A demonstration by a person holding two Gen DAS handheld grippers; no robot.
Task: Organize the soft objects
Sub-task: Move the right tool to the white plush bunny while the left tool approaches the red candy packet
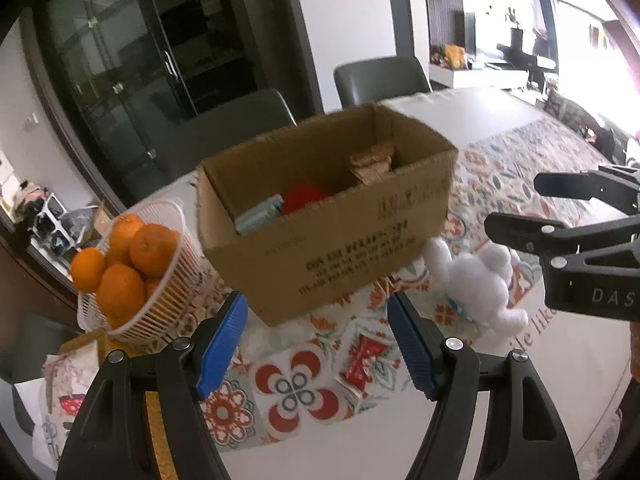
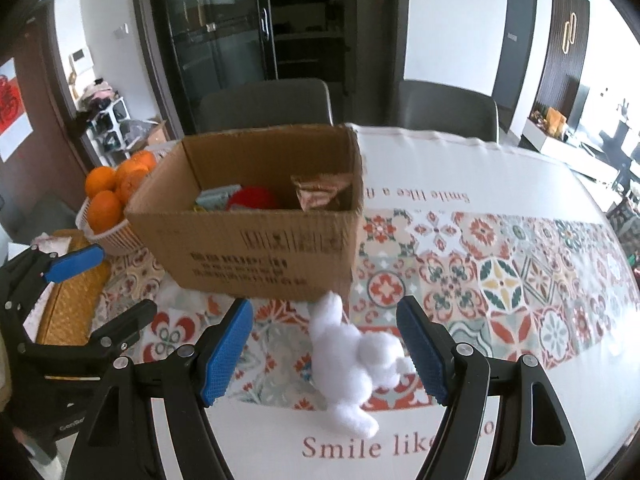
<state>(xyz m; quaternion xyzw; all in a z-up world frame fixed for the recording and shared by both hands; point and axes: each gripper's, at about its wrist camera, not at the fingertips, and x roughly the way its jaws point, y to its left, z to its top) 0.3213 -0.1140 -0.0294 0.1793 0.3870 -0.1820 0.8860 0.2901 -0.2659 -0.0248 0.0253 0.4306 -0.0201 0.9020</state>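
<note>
We work on the table [image 2: 500, 168], under its patterned cloth, where the cardboard box [image 2: 256, 248] stands open toward the left end, just beside the basket of oranges [image 1: 132, 280] at that end's edge. Already in the box lie a red thing, a teal packet and a brown parcel. The white plush toy [image 2: 352, 356] lies on the cloth near our edge, its tip touching the box's near right corner. Our right gripper [image 2: 326, 354] hovers with jaws released and wide, the toy between them but not pinched; we should sink lower and close on its thick middle, not a limb. Our left gripper [image 1: 318, 344], also released and empty, faces the box and could steady it
</note>
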